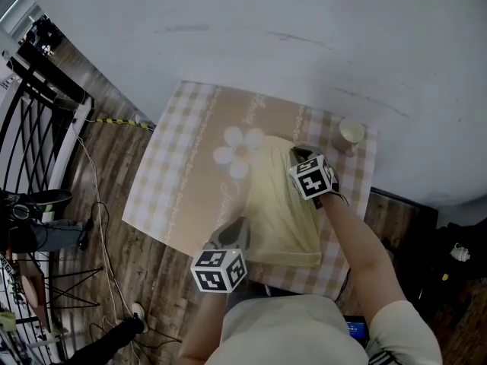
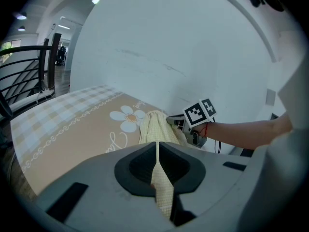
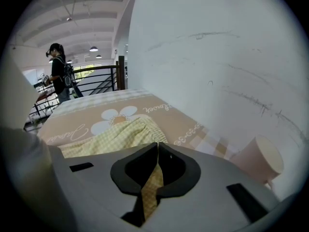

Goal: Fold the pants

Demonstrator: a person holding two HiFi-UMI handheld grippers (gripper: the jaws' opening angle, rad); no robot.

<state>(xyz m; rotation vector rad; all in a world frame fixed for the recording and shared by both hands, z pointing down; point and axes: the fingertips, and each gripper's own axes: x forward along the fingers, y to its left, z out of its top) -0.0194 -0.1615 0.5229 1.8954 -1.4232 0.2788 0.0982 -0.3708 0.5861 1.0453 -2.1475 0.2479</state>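
Observation:
Pale yellow checked pants (image 1: 280, 204) lie as a long strip on the beige tablecloth (image 1: 186, 188). My left gripper (image 1: 233, 234) is at the strip's near left edge; in the left gripper view its jaws (image 2: 158, 146) are shut on a fold of the yellow cloth (image 2: 163, 190). My right gripper (image 1: 298, 157) is at the far end of the pants, also seen across the cloth as the right gripper (image 2: 179, 123). Its jaws (image 3: 157, 149) are shut on a strip of the checked fabric (image 3: 151, 187), and the rest of the pants (image 3: 116, 134) bunches just beyond.
A pinkish paper cup (image 1: 351, 132) stands at the table's far right corner, close to my right gripper; that cup (image 3: 258, 161) shows at right. A white wall backs the table. A black railing (image 1: 38, 105) and cables lie left. A person (image 3: 59, 71) stands far off.

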